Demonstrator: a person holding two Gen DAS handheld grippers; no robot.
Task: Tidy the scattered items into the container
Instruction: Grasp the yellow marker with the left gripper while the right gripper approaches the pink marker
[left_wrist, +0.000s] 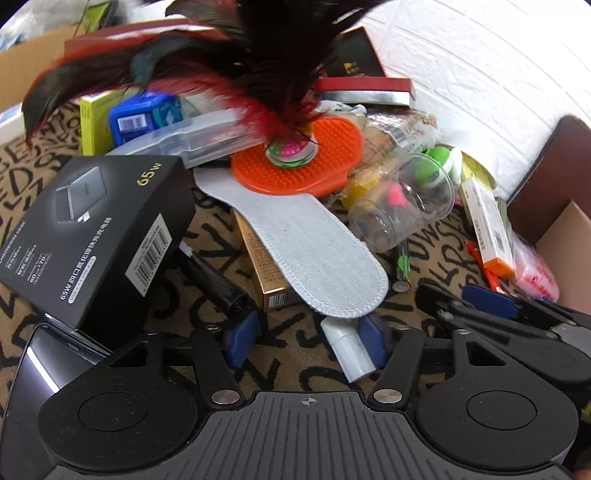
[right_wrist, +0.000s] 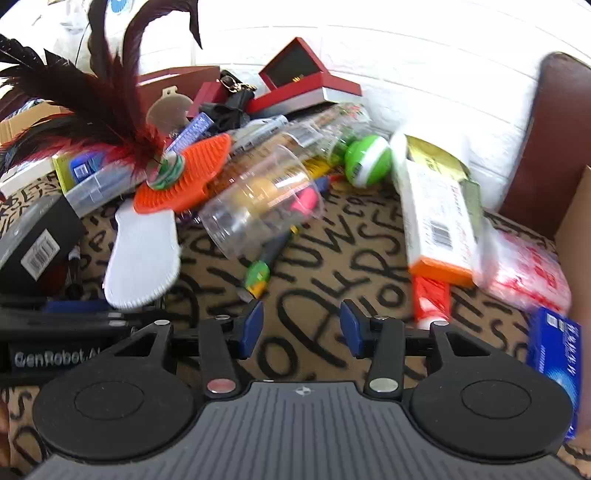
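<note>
Left wrist view only: matte black carton (left_wrist: 92, 236) at nine o'clock; left gripper (left_wrist: 306, 338) with fingers spread, a white plastic tube (left_wrist: 347, 349) lying against the right pad, not pinched. Both views: flat grey felt insole (left_wrist: 306, 254), nubbed orange rubber disc (left_wrist: 299, 158), clear ribbed cup (left_wrist: 402, 206). Right wrist view only: right gripper (right_wrist: 301, 328), fingers parted over bare lettered mat (right_wrist: 332, 240); glossy blue box (right_wrist: 554, 354) at three o'clock. Cardboard container wall (right_wrist: 576, 221) stands far right.
</note>
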